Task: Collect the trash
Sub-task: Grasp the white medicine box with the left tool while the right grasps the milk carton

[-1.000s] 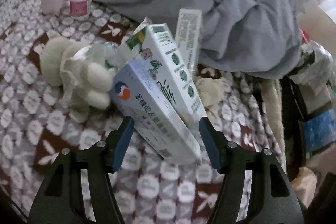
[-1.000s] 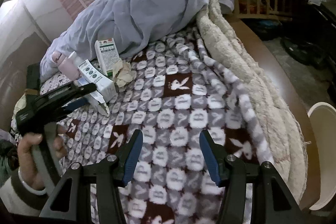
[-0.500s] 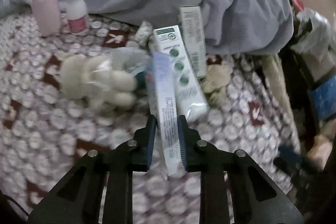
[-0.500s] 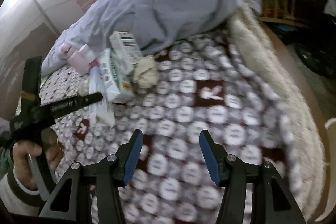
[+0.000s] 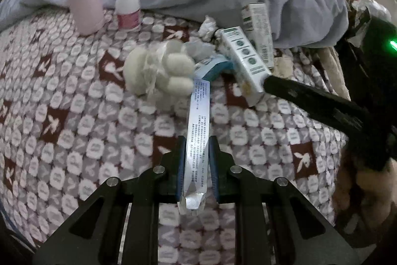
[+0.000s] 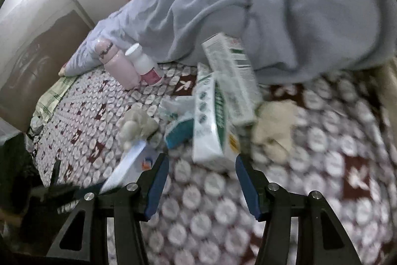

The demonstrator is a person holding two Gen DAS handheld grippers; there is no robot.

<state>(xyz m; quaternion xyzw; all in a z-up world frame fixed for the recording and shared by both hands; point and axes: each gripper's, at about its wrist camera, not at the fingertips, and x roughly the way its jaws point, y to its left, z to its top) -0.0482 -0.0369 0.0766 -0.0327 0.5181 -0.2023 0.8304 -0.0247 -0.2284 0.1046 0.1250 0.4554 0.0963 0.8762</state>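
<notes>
Currently, in the left wrist view, the left gripper (image 5: 196,165) clamps the flattened blue-white box (image 5: 198,131) at 6 o'clock, lifted off the patterned blanket (image 5: 74,116). In the right wrist view, the right gripper (image 6: 201,180) stands open and empty before the green-white carton (image 6: 211,126) at 12 o'clock. Pickup step; next, advance and close on the carton.
</notes>
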